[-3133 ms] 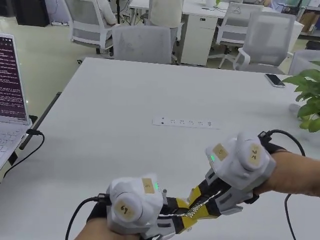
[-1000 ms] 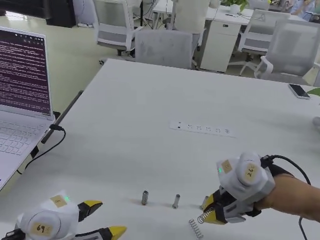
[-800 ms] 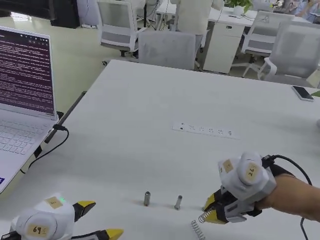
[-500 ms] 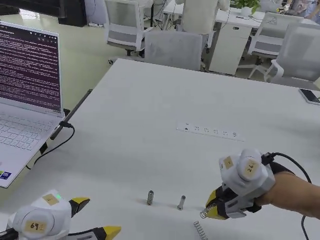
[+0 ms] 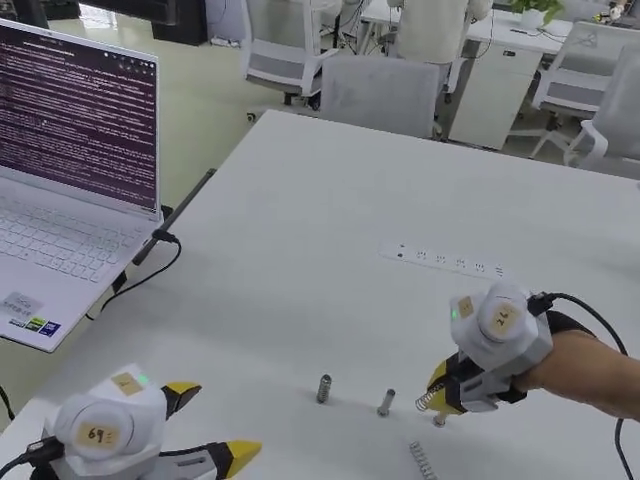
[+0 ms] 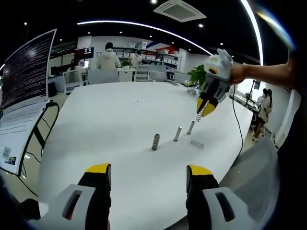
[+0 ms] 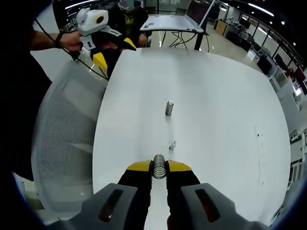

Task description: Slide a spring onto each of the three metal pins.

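- Firstly, the wide white rectangular worktop (image 5: 330, 200) carries all the task parts near its near edge.
- Beside the left edge of the worktop stands an open silver laptop (image 5: 60, 235); its dark screen is full of text lines.
- A long flat white power strip (image 5: 450, 262) lies towards the right edge, well apart from the pins.
- At the near left corner hovers the left gripper (image 5: 215, 420), a white body with black jaws and yellow tips. Its jaws stand wide apart, with nothing between them.
- The right gripper (image 5: 440, 395), of the same make, is over the near edge. Its jaws are clenched on a thin coiled steel spring (image 7: 159, 166).
- Three pins stand upright in one row along the near edge. The left grey metal pin (image 5: 324, 388) already wears a spring around it.
- The middle grey metal pin (image 5: 386, 402) is bare.
- The right grey metal pin (image 6: 191, 127) is also bare. The held spring hangs just above it, pointing down at a slant; I cannot tell if they touch.
- A loose coiled steel spring (image 5: 422, 460) lies flat on the worktop, just beside the right pin, closer to the near edge.
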Tool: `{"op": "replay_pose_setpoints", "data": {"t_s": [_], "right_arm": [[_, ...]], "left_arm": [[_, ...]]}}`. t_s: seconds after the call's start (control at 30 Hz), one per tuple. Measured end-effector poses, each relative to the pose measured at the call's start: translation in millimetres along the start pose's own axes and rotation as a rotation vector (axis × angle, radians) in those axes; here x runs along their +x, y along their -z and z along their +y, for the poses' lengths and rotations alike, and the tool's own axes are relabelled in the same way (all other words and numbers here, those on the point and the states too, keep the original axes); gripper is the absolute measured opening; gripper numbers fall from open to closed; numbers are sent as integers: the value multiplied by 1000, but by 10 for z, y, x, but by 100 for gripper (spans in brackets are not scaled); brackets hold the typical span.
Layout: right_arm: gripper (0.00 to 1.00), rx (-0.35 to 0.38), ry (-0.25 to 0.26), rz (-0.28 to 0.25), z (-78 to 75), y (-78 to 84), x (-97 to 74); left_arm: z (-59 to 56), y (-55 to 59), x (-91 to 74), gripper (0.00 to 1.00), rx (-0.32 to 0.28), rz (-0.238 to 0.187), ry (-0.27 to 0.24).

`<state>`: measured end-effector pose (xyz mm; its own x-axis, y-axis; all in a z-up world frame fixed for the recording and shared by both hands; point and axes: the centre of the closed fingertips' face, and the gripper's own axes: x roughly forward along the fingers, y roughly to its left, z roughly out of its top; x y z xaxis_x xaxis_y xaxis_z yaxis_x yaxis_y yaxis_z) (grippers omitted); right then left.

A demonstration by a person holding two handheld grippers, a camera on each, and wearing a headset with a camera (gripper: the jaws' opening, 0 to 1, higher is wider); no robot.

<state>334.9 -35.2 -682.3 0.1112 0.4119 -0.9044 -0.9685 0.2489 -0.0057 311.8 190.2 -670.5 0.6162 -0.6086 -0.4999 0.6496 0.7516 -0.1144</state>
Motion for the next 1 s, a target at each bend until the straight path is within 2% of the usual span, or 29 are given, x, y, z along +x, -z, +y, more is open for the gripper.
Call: {"op": "replay_pose_setpoints", "data": {"t_s": [0.4, 0.63, 1.0], "right_arm": [[8, -23, -3, 16, -141, -30, 192], [8, -39, 7, 32, -239, -49, 293], [8, -54, -14, 47, -291, -81, 395]], "left_arm": [[-65, -58, 48, 57, -7, -8, 12], [-46, -73, 29, 57, -22, -14, 3], [-18, -37, -6, 57, -46, -11, -10]]}}
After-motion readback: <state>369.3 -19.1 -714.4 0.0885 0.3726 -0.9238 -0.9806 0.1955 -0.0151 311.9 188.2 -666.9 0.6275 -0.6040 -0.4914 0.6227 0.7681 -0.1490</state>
